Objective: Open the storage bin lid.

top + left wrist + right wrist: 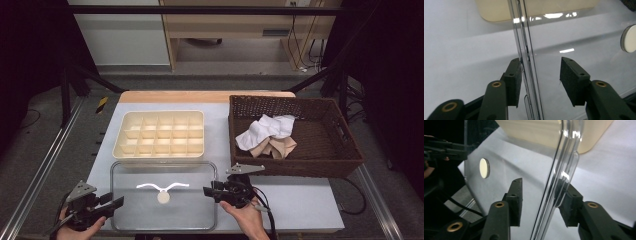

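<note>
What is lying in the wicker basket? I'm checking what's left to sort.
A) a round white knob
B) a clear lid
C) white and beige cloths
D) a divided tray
C: crumpled white and beige cloths lie inside the wicker basket, while the clear lid and the divided tray sit on the table outside it.

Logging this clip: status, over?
Left gripper and right gripper open, each straddling an edge of the clear lid. Lid flat on table. Nothing blocking.
</note>
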`<action>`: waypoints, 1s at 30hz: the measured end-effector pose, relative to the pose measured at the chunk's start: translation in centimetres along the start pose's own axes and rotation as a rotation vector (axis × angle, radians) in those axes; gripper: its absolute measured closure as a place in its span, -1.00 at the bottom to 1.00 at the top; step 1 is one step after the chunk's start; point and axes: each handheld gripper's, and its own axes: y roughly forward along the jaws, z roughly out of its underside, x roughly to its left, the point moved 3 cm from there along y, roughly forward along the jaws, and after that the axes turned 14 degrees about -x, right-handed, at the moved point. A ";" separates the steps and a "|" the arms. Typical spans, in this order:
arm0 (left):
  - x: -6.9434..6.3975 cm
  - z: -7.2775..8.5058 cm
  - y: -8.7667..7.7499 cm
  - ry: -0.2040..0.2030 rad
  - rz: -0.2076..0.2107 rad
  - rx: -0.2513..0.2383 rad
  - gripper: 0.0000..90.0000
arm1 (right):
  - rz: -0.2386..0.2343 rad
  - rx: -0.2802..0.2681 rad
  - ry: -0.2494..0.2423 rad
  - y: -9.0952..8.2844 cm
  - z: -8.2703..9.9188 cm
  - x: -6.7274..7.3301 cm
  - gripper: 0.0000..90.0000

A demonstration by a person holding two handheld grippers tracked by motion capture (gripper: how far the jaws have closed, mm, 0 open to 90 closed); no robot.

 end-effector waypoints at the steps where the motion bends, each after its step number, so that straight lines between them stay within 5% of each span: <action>1: 0.0 0.0 0.1 0.001 -0.001 0.001 0.13 | 0.007 0.002 -0.001 0.1 0.1 0.0 0.24; 19: 0.3 0.4 1.5 0.006 -0.021 0.076 -0.12 | 0.056 0.039 -0.073 2.5 1.1 -0.2 -0.10; 30: 0.9 0.4 3.0 -0.021 -0.010 0.116 -0.18 | 0.080 0.068 -0.062 3.2 1.9 -0.8 -0.22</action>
